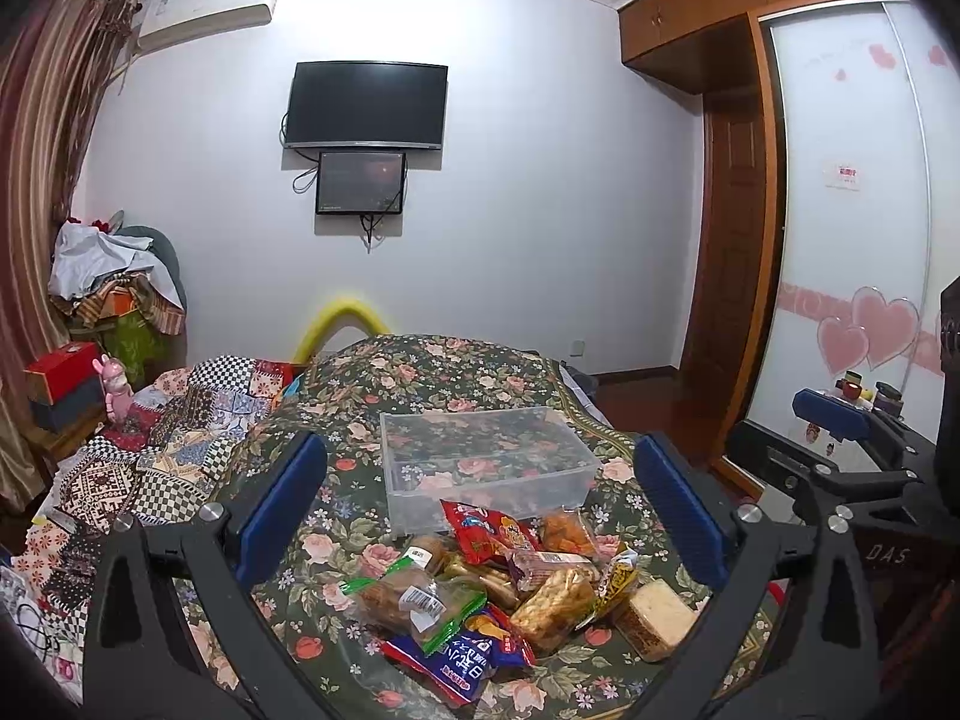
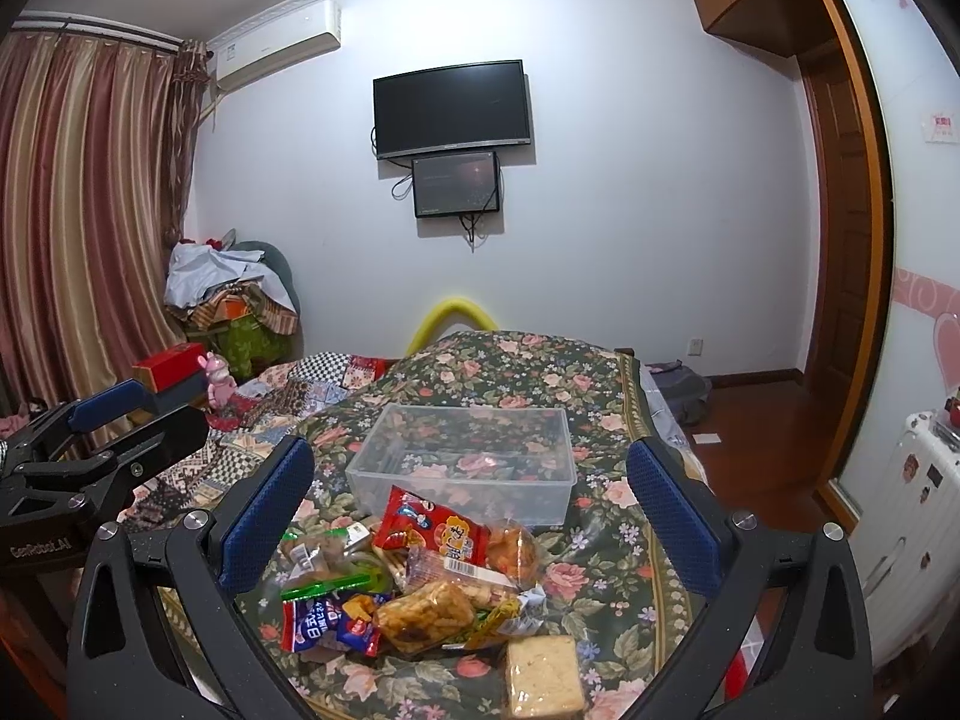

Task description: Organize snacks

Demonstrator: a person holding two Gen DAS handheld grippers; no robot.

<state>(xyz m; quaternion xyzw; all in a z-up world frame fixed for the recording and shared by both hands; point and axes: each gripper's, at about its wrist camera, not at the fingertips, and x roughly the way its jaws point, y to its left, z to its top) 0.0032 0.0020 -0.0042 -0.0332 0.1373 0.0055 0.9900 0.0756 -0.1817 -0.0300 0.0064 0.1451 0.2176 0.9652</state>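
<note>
1. Heaped snack packets (image 1: 486,594) nearest the lens, piled on the floral cloth (image 1: 384,396) just short of both grippers' fingertips.
2. Left gripper (image 1: 480,504): jaws spread wide, nothing between the blue pads, hovering over the near side of the pile.
3. Right gripper (image 2: 468,516): likewise released and empty, framing the same heap from slightly further right.
4. Clear plastic box (image 2: 462,462) straight ahead beyond the pile, touching or nearly touching the red packet (image 2: 432,525); long axis running left to right across both views; apparently empty.
5. Pale wrapped cake (image 2: 543,681) apart at the pile's right edge, closest to the right gripper; blue-and-red packet (image 1: 465,663) toward the left gripper's side.
6. Packets glossy, crinkled, overlapping at mixed angles; likely slippery and prone to dragging neighbours.
7. Probably the first pick ahead: nothing yet in the box.
</note>
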